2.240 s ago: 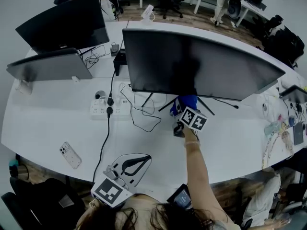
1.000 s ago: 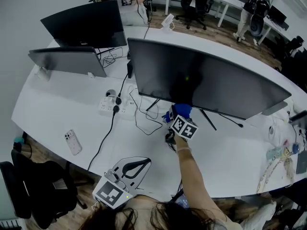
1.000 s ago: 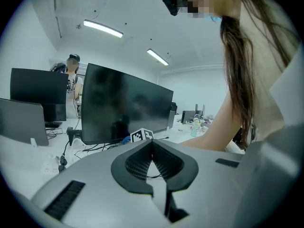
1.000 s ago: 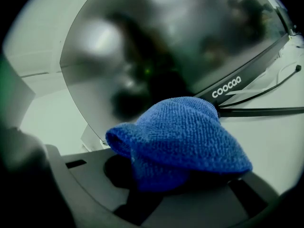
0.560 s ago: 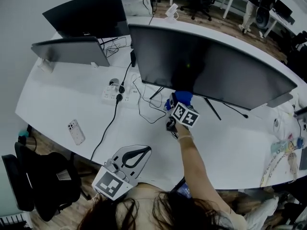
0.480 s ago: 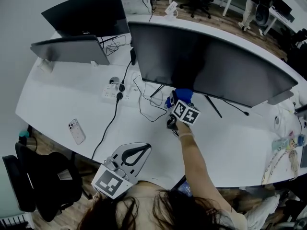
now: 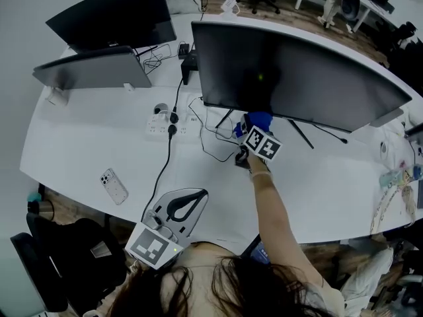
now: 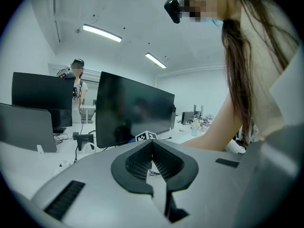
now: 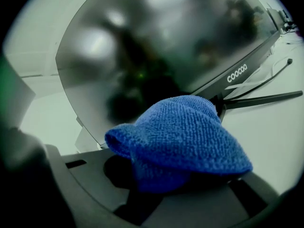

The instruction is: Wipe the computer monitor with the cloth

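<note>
Blue cloth: one soft, bunched-up rag, held just in front of the low part of the big monitor, near its stand legs.
Right claw: clamped tight on the cloth, with nothing else in it.
Left claw: its two jaws are pressed together with nothing between them. It hangs low by the person's body, well apart from the big monitor.
Touching or not: I cannot tell if the cloth is on the glass or only just beside it.
Step now: I think this is the wiping step, at the bottom middle of the screen.
Next move: I think the cloth should be pushed flat on the glass and slid sideways. The grip must stay firm so the cloth does not fall. It should keep off the stand legs and the wires below.
Monitors: three easy to see on the white tabletop. They are the big monitor, a black one at the far left, and a grey one in front of that. A bit of something dark shows at the right edge, too little to tell.
Cloths: one.
Claws: two.
Phone: one, lying flat, well apart from the wiping.
Plug strip: one, with wires plugged in.
</note>
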Motion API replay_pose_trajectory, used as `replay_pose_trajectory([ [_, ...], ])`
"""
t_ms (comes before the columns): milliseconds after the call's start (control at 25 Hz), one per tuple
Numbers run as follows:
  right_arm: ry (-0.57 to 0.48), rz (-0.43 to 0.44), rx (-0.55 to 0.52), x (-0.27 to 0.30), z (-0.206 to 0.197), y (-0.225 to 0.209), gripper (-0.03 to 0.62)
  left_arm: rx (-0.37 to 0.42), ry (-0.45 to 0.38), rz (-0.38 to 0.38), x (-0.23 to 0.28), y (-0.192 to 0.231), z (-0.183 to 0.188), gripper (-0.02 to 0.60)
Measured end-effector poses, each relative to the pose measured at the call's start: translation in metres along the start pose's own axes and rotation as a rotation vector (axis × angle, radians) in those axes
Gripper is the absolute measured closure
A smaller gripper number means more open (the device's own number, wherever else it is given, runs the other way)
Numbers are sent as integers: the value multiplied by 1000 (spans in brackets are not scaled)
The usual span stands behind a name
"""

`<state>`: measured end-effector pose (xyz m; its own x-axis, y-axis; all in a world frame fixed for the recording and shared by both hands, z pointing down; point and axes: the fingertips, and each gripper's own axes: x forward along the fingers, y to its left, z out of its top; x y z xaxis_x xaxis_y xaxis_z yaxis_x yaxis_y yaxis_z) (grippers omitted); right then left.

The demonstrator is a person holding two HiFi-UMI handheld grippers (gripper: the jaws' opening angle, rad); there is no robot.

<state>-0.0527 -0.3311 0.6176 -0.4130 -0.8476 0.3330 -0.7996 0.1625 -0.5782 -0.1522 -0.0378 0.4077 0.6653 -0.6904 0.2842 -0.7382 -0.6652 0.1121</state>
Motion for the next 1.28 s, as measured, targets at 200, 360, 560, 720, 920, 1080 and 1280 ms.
replay_pose_trajectory([
  [200,-8,-21,-4,2,-4,5,508,4,-9,-26,-14,15,0,572],
  [360,-7,-28,-7,5,-7,11,508,-1,-13,-37,-20,26,0,572],
  [560,3,-25,-15,8,-11,21,508,6,-28,-67,-21,32,3,572],
  [720,12,-20,-26,10,-15,28,508,2,-25,-91,-22,33,0,572],
  [920,16,-21,-29,13,-17,33,508,9,-34,-112,-21,37,4,572],
  [1080,26,-14,-10,14,-19,35,508,6,-32,-129,-21,38,2,572],
  [1280,33,-7,-11,14,-21,40,508,4,-33,-145,-24,41,1,572],
])
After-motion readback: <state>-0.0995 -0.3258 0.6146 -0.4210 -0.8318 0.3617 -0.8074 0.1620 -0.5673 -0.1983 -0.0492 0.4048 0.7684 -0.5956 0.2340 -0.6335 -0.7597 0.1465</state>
